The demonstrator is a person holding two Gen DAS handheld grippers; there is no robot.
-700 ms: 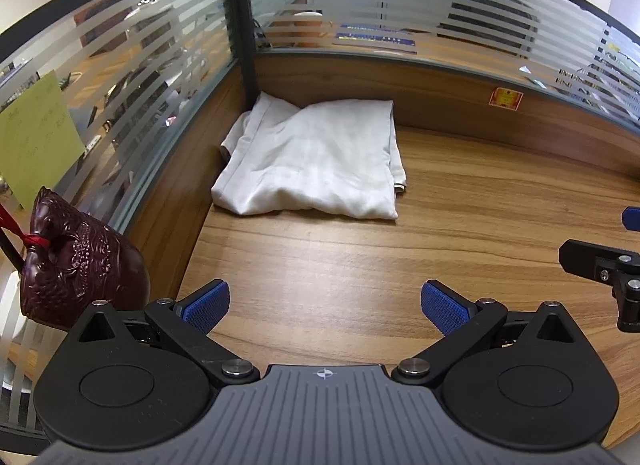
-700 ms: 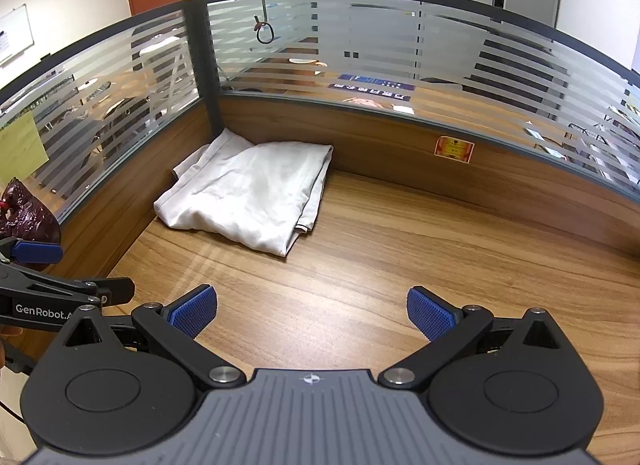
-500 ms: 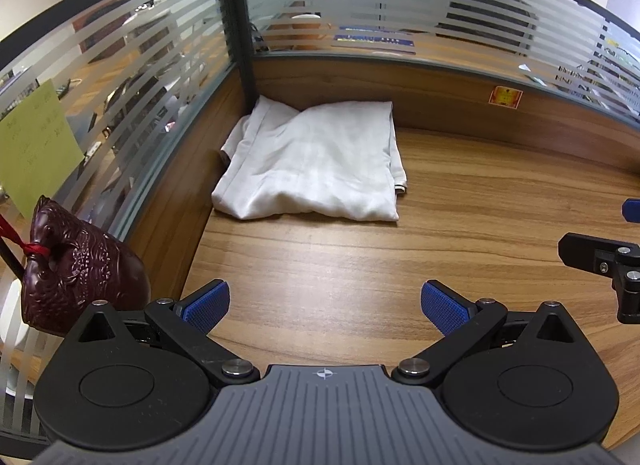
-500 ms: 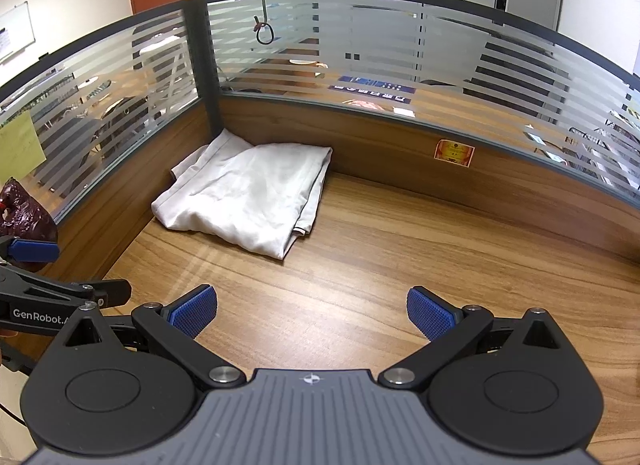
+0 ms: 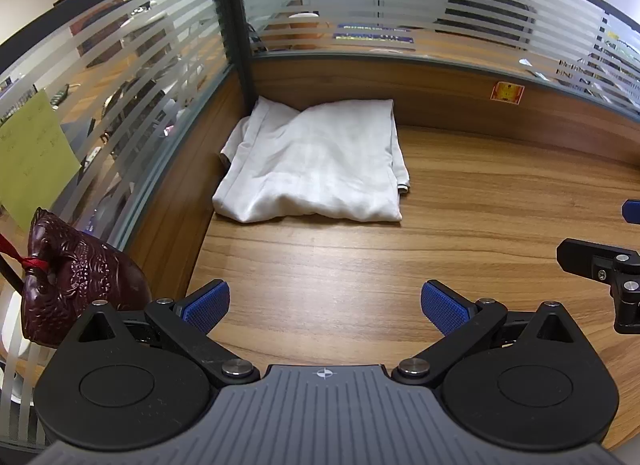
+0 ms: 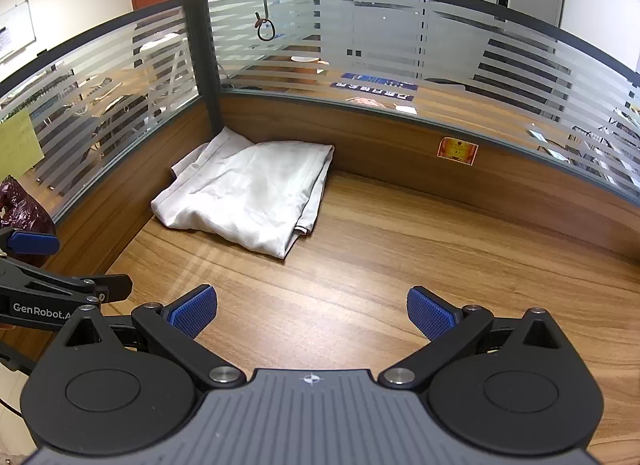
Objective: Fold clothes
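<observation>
White cloth (image 5: 316,163) lying folded flat in the desk (image 5: 500,201) corner, well apart from left gripper (image 5: 325,302) and right gripper (image 6: 311,310), both wide apart and empty; best kept off the neat pile.

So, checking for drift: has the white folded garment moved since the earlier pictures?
No. The white folded garment lies in the same corner, against the partition post.
</observation>
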